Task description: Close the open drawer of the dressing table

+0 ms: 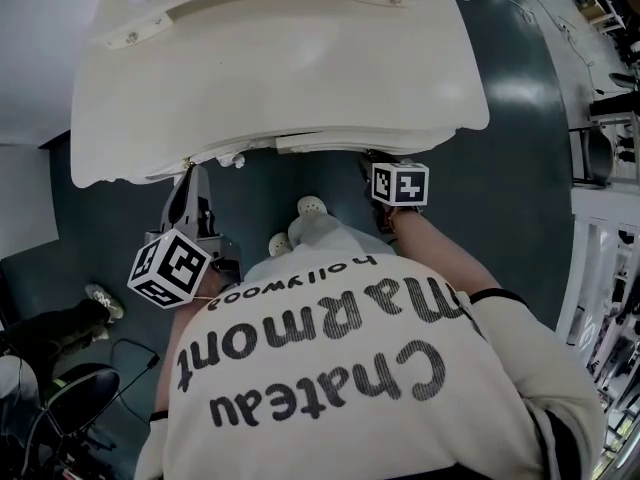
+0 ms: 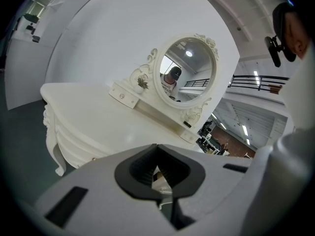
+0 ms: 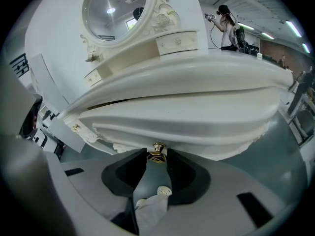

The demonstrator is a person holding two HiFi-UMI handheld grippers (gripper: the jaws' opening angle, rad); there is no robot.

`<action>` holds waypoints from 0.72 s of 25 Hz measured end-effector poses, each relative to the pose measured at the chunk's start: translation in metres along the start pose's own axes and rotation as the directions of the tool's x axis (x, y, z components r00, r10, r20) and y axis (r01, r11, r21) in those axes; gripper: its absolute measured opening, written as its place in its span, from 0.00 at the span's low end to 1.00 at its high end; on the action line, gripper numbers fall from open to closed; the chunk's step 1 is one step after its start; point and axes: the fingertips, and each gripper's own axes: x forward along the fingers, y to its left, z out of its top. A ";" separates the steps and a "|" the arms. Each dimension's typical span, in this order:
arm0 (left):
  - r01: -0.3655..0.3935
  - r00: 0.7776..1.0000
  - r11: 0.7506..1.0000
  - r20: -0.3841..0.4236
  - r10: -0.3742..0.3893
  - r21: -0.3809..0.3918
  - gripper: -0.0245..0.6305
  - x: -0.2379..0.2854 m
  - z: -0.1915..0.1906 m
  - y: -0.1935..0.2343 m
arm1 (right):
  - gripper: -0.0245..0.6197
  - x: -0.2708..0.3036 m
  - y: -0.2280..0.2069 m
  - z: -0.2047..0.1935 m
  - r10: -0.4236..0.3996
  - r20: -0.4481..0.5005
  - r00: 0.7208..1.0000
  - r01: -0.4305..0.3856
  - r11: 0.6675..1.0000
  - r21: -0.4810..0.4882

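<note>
Drawer (image 3: 187, 117) status? Room first.
>> Dark green floor (image 1: 520, 168), white wall (image 2: 98, 33). Table (image 1: 280, 58) top is white and glossy, with an oval mirror (image 2: 187, 70) at the back.

Contents?
>> Can't see inside. Small drawer (image 3: 177, 42) under the mirror sits flush.

Drawer itself?
>> Centre front, just under the top's edge. White wavy front, brass knob (image 3: 157, 154). There's a dark slit between it and the top, so it's not fully in.

Claws?
>> Right gripper (image 3: 156, 157): jaws apart, knob between the tips, no clear squeeze. Left gripper (image 2: 157, 149): tips touching, off the table's left corner.
</note>
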 end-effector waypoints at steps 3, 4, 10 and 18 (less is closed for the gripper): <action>-0.007 1.000 1.000 0.005 0.007 -0.005 0.05 0.001 0.002 0.002 | 0.26 0.000 -0.001 0.007 -0.008 0.007 1.000 0.008 1.000 -0.010; -0.009 1.000 1.000 0.006 0.010 -0.008 0.05 0.002 0.003 0.003 | 0.26 0.001 -0.001 0.008 -0.009 0.007 1.000 0.009 1.000 -0.013; -0.019 1.000 1.000 0.010 0.019 -0.016 0.05 0.005 0.005 0.009 | 0.26 0.007 -0.001 0.014 -0.017 0.008 1.000 0.018 1.000 -0.014; -0.032 0.999 0.999 0.019 0.033 -0.026 0.05 0.003 0.011 0.012 | 0.26 0.006 -0.002 0.021 -0.028 0.014 1.000 0.028 0.999 -0.020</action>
